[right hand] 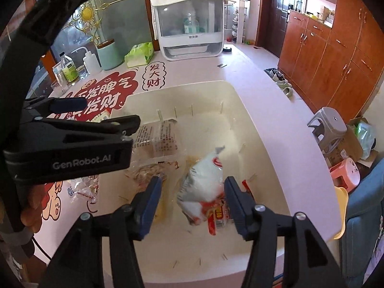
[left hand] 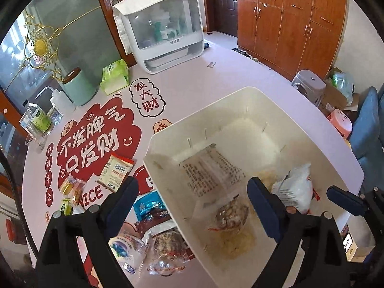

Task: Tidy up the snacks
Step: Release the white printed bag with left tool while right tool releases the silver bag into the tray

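A white plastic bin (left hand: pixel 247 100) (right hand: pixel 264 148) stands on the pink table and holds several snack packs. A white pack (right hand: pixel 204 182) (left hand: pixel 296 189) sits between the open fingers of my right gripper (right hand: pixel 192 201), untouched as far as I can tell. A clear printed bag (left hand: pixel 211 170) and a nut bag (left hand: pixel 231 216) lie in the bin. My left gripper (left hand: pixel 192 192) is open and empty, straddling the bin's left wall. Loose snacks lie on the table left of the bin: an orange-white sachet (left hand: pixel 116 171), a blue pack (left hand: pixel 148 205), a clear nut bag (left hand: pixel 168 247).
A white lidded appliance (left hand: pixel 165 28) stands at the table's far side. A green canister (left hand: pixel 78 87), tissue pack (left hand: pixel 115 76) and bottles (left hand: pixel 38 117) line the left edge. Wooden cabinets (left hand: pixel 292 24) and plastic stools (left hand: pixel 309 84) are off to the right.
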